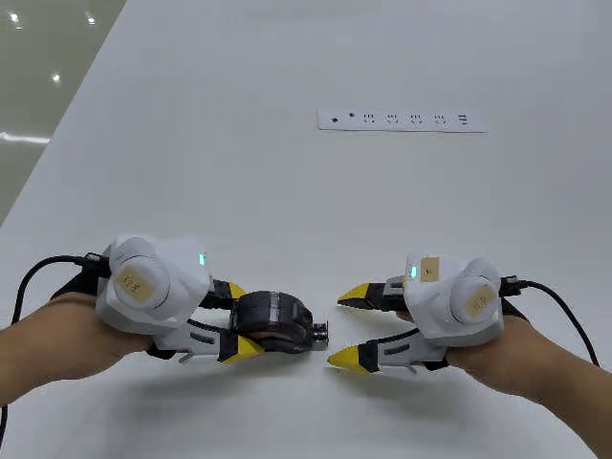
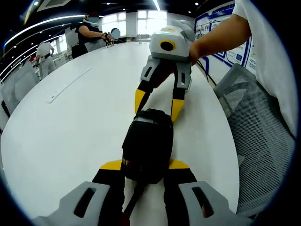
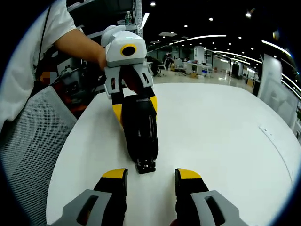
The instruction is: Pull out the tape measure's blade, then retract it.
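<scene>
**Tape measure (image 1: 273,322): blade not yet out**

Seen on worktop (image 1: 287,191), clamped in left gripper's (image 1: 239,319) jaws, hook (image 1: 320,335) end toward right gripper (image 1: 344,329). Noted right jaws wide apart, empty, just beside hook. Close squarely on hook, then draw straight away from tape measure; hold left clamp firm.

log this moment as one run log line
left gripper: shut on tape measure | right gripper: open, facing blade tip, not touching | pull: not yet begun

Left tool (image 1: 244,320) clamped, right tool (image 1: 338,330) spread wide, tips facing.
</scene>
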{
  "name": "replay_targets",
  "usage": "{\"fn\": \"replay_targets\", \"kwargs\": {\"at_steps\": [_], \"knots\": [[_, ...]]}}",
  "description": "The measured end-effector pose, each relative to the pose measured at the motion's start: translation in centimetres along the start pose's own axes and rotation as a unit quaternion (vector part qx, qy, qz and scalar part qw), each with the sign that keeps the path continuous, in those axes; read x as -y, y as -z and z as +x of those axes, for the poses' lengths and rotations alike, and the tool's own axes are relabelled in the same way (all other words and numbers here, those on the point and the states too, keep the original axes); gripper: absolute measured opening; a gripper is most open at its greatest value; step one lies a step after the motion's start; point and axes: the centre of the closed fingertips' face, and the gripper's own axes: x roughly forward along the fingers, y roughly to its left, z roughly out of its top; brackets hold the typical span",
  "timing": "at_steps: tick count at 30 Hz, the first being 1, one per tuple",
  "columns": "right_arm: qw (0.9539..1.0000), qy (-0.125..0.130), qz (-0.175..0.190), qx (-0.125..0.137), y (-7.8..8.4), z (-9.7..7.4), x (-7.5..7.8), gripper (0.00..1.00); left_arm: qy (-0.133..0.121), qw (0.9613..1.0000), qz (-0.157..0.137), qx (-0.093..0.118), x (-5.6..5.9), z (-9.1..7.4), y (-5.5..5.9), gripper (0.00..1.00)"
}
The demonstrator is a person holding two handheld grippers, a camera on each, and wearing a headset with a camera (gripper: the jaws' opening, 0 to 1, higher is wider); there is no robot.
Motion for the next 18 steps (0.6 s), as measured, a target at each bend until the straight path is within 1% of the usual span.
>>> {"fn": "replay_targets", "kwargs": {"at_steps": [2,4,5,6,10,16,18], "knots": [[1.0,-0.003,-0.003,-0.003,0.1,0.3,0.0,0.36,0.0,1.0,-0.001,0.0,0.0,0.0,0.0,0.26],[0.9999,-0.014,-0.002,-0.002,0.1,0.6,-0.3,0.31,0.0,1.0,-0.002,0.001,0.0,0.0,0.0,0.26],[0.9998,-0.016,-0.007,-0.004,0.1,0.8,-0.4,0.3,0.0,1.0,-0.004,0.001,0.0,0.0,0.0,0.26],[0.9998,-0.017,-0.013,-0.005,0.1,0.9,-0.5,0.29,0.0,1.0,-0.005,0.001,-0.1,0.0,0.0,0.26],[0.9997,-0.021,-0.015,0.001,-0.1,1.0,-0.6,0.21,-0.001,1.0,-0.006,0.001,-0.1,0.0,0.0,0.26],[0.9992,-0.03,-0.026,0.003,-0.3,1.3,-0.9,0.16,0.001,1.0,-0.008,0.002,-0.1,0.0,0.0,0.27],[0.9989,-0.031,-0.036,0.004,-0.4,1.4,-0.9,0.15,0.0,1.0,-0.007,0.002,-0.1,0.0,0.0,0.26]]}}
